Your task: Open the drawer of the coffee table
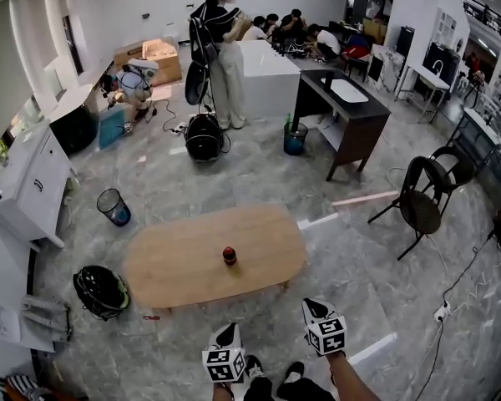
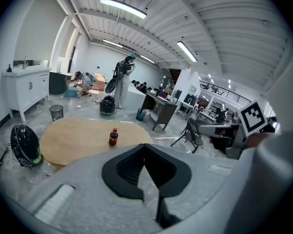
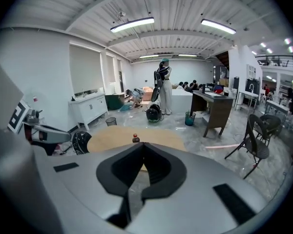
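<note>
Our grey left gripper [image 2: 144,146] and right gripper [image 3: 142,145] were both closed on nothing, apart from the oval light-wood coffee table [image 1: 184,261], which bore a small red-capped dark bottle [image 1: 229,255].

We hold 2 grippers low over the grey marbled floor, the left gripper [image 1: 225,334] and the right gripper [image 1: 315,309], with our shoes [image 1: 273,373] between them and nearer to us. Beyond both tips, well apart, lies the oval coffee table [image 1: 184,261]. 1 small dark bottle [image 1: 229,256] stands upright on it, straight ahead of the left gripper. A black helmet [image 1: 100,291] sits further left, and a folding chair [image 1: 422,199] stands ahead-right of the right gripper.
</note>
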`<state>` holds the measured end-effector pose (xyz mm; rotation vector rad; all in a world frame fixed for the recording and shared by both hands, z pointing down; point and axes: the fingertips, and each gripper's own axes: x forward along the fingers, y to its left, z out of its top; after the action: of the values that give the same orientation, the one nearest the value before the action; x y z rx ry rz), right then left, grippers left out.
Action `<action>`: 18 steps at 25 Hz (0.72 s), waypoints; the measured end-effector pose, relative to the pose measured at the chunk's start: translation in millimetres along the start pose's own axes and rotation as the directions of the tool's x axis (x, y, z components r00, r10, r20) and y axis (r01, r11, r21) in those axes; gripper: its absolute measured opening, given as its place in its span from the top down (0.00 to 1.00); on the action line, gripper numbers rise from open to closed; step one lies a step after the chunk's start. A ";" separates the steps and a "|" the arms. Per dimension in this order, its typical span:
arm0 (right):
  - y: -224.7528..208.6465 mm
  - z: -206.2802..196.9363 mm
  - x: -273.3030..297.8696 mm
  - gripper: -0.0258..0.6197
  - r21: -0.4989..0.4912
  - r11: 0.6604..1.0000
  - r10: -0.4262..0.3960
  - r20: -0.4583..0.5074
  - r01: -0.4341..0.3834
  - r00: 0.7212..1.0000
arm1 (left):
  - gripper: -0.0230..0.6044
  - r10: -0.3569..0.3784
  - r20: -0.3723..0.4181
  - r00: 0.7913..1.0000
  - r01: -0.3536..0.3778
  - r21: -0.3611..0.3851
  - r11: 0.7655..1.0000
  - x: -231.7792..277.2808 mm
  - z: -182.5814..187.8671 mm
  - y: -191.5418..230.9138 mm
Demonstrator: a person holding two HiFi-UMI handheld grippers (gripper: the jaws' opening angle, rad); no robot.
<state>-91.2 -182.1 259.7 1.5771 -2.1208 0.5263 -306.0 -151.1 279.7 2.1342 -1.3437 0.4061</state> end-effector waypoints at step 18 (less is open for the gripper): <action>-81.3 -80.9 66.8 0.94 0.074 0.997 0.023 0.071 -0.028 0.997 | 0.95 0.142 0.052 0.989 -0.146 0.106 0.984 57.0 -84.2 39.7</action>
<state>-20.0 -213.3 367.2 1.6332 -2.1992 0.5728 -312.0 -153.0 388.7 2.1526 -1.5396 0.5034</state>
